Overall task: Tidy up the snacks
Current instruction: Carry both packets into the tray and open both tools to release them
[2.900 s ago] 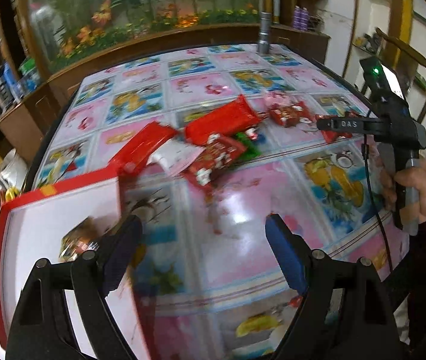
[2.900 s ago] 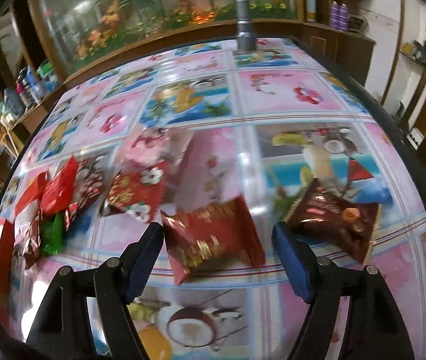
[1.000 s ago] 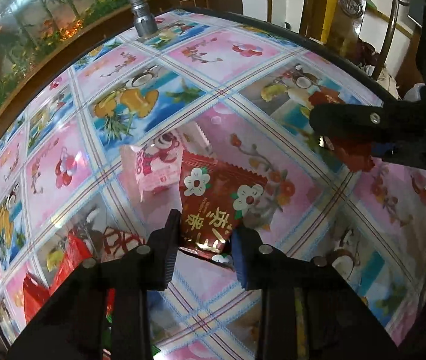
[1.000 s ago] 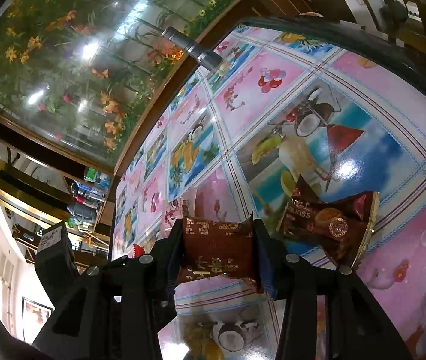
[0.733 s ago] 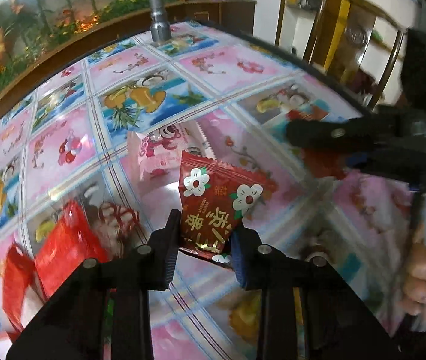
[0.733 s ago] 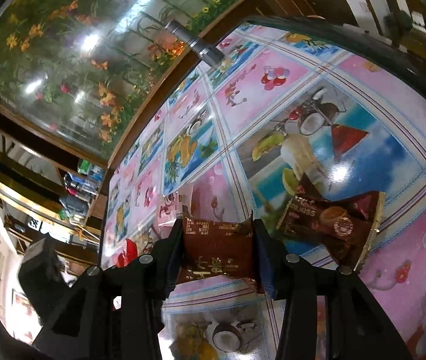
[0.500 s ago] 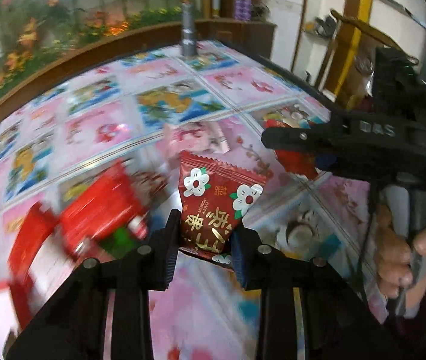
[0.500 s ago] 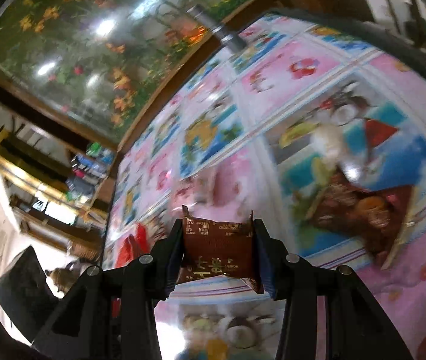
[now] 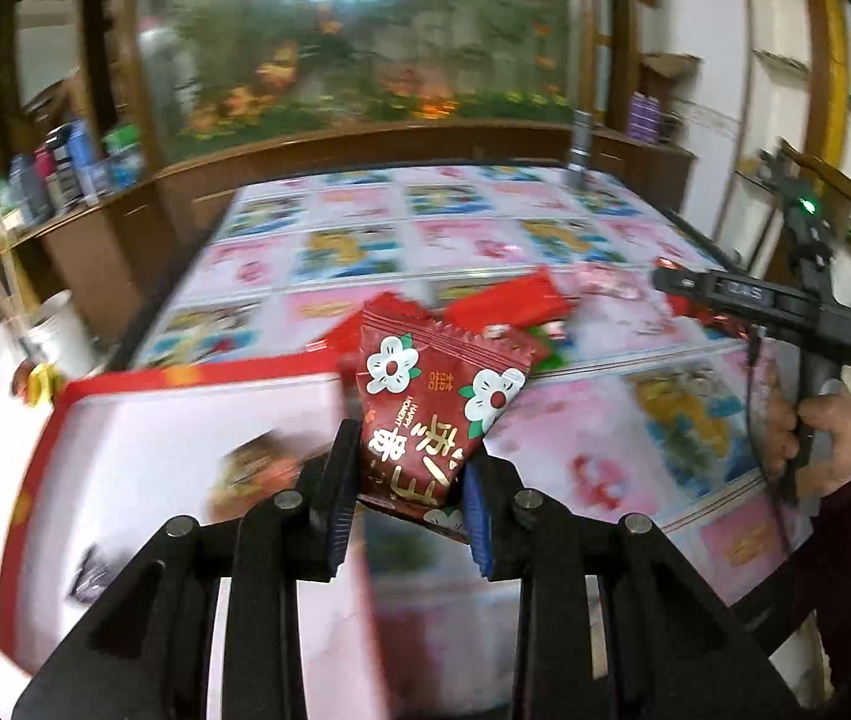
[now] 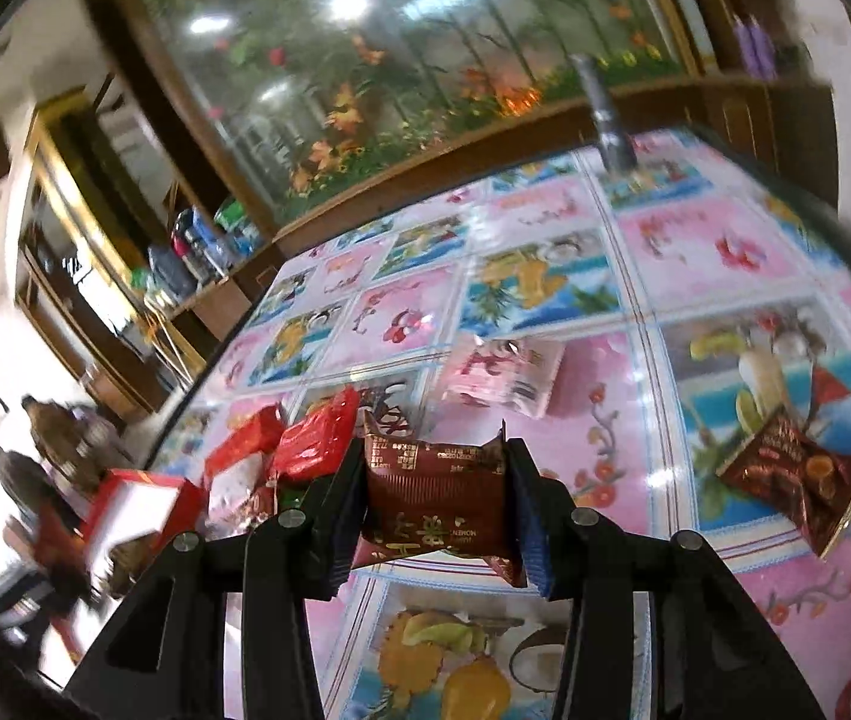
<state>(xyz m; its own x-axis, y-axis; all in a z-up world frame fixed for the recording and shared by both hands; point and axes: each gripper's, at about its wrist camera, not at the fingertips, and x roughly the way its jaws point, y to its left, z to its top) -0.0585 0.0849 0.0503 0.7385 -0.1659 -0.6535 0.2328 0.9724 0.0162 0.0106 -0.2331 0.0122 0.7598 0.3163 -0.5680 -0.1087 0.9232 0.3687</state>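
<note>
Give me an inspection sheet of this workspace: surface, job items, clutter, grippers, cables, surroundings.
Surface: table under a glossy pink fruit-print cloth.
Job's things: red-rimmed tray with blurred snacks inside; red packet pile; pink packet and brown packet lying apart.
Clutter: silver flashlight standing at the far edge.
Grippers: left gripper shut on flower-print packet; right gripper shut on dark red packet.
Cables: black cable hanging from the right handle.
Surroundings: flowered glass panel, wooden shelving.

A glass-fronted flower mural [image 9: 365, 48] backs the patterned table [image 10: 725, 252].
</note>
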